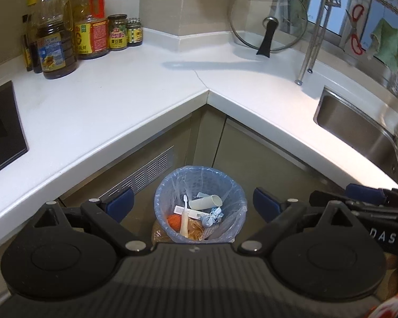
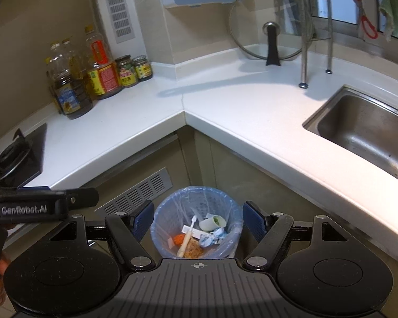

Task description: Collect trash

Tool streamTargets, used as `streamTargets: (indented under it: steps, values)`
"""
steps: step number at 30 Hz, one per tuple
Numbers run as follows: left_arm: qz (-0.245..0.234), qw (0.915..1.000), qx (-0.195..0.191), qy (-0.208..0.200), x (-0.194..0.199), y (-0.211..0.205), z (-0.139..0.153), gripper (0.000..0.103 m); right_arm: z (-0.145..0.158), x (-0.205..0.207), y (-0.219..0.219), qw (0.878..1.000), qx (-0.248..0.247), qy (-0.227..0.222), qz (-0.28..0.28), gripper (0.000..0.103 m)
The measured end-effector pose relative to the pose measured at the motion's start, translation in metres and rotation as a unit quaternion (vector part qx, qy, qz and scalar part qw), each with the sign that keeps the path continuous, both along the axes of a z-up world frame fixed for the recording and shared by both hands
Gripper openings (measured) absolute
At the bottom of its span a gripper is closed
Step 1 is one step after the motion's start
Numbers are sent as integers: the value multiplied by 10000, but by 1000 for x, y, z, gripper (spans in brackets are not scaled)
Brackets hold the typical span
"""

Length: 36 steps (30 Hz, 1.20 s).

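i am looking down past both sets of jaws into a kitchen corner. the left gripper (image 1: 193,204) stands wide open with nothing between its blue pads, and the right gripper (image 2: 198,221) is open about as wide and also holds nothing. each one frames the same trash bin (image 1: 238,198) on the floor, below and just ahead of the jaws, under the corner of the white desk (image 1: 119,100).

the bin has a pale blue liner and already holds the trash: one white toothbrush (image 1: 184,220), one paper cup (image 1: 205,202) on its side, one flat white box (image 1: 191,210), one crumpled blue-white wrapper (image 1: 212,216), one orange lump and some brown scraps.

i see no loose trash on the desk around the jaws, so i judge collecting is done or nearly so. the next move, i think, calls for closing the liner rim, one gripper to each side.

beyond the jaws on the desk: about five bottles, two jars, one glass lid; one sink to the right, one stove to the left.
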State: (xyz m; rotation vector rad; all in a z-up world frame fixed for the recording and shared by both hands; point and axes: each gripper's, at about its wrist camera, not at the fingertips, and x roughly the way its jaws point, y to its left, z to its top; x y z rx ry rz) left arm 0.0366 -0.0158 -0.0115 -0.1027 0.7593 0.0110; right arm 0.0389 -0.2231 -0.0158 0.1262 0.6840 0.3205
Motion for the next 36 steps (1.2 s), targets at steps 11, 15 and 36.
streamTargets:
  steps: [11,15,36]
  values:
    - [-343,9992,166,-90,-9,2,2,95,2,-12,6,9996,-88,17,-264,74]
    - [-340,9992,179,-103,-9,2,1,95,3,-13,6,9995,-124,16,-277,74]
    - [-283,9994,158,-74,-6,4,1,95,2,-10,5,9996,-159,25,-250,74]
